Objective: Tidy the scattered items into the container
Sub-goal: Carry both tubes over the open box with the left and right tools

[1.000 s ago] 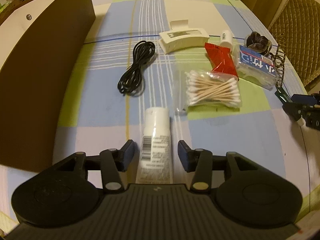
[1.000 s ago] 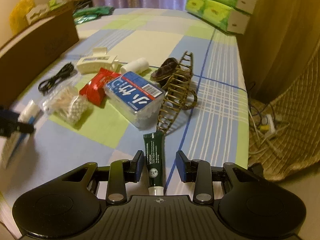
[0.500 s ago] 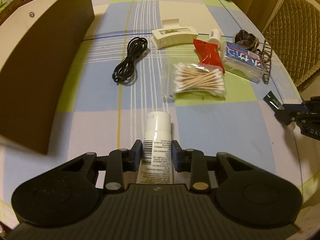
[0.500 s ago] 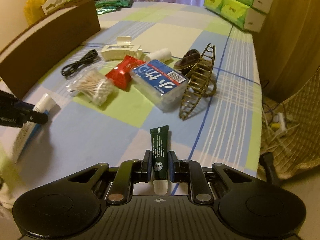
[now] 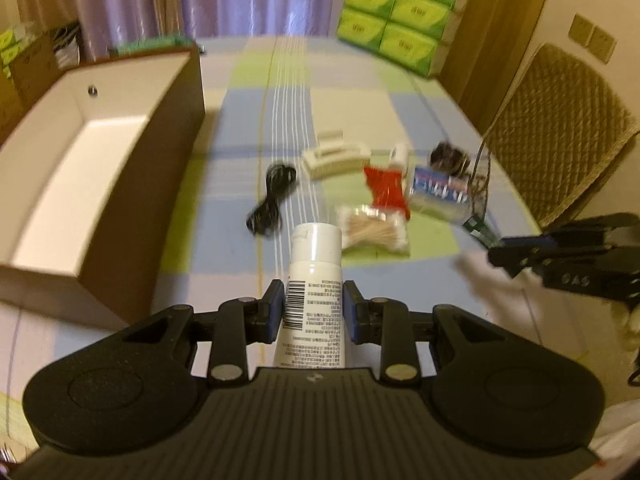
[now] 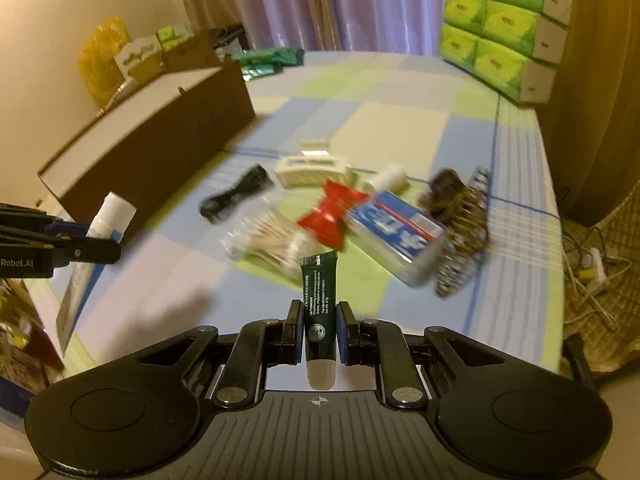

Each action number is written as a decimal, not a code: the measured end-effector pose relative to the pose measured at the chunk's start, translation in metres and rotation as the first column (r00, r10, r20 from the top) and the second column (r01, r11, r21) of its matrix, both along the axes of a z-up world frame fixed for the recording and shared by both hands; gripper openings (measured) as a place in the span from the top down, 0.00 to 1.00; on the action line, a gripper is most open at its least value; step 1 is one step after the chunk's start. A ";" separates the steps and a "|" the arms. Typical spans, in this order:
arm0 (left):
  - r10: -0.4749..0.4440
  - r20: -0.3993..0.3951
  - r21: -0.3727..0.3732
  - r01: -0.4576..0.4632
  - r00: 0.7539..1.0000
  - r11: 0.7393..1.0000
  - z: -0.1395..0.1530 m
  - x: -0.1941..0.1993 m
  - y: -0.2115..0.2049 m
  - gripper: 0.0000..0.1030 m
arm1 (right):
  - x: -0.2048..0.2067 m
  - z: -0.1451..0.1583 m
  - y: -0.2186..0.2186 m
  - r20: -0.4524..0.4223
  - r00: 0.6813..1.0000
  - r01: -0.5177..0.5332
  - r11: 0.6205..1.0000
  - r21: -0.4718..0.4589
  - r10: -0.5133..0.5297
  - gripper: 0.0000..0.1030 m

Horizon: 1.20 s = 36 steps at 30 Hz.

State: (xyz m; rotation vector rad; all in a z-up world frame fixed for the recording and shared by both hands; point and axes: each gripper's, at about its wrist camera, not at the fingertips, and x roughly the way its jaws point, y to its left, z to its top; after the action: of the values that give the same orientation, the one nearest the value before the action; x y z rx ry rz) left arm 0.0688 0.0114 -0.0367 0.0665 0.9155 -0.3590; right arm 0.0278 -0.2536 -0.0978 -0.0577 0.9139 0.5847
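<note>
White tube pinched in left gripper, green tube clamped in right gripper; brown box far left.

The left gripper is matte black plastic: two rounded housings, each with a shallow round disc moulded in its top, flank a ribbed centre plate bearing a small white crosshair mark. Slim linkage bars with silver rivet heads run forward from it to two short fingers faced with blue pads. The right gripper has the same build (black shell, ribbed plate, crosshair, silver rivets, blue-lined fingers). White lettering reading "Robot.AI" marks the left gripper's side.
</note>
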 end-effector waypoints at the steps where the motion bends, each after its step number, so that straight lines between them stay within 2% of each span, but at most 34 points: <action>1: -0.004 0.013 -0.007 0.004 1.000 1.000 0.005 0.000 0.004 0.75 | -0.001 0.004 0.006 0.004 1.000 -0.002 1.000 0.006 0.002 0.87; 18: 0.003 0.120 -0.068 0.005 0.993 0.998 0.067 0.004 0.108 0.75 | -0.017 0.052 0.114 0.031 0.998 -0.063 0.993 0.104 0.060 0.87; 25: 0.041 0.146 -0.068 -0.031 0.988 0.997 0.078 0.015 0.158 0.75 | -0.014 0.065 0.171 0.042 0.991 -0.129 0.978 0.165 0.124 0.87; 36: 0.084 0.177 -0.053 -0.075 0.981 0.996 0.080 0.061 0.226 0.75 | 0.006 0.073 0.269 0.073 0.982 -0.184 0.958 0.218 0.171 0.87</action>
State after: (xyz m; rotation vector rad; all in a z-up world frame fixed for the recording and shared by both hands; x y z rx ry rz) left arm 0.1298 0.2376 0.0433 0.0189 0.7291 -0.2946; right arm 0.0339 0.0150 -0.0245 0.0485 0.7902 0.8472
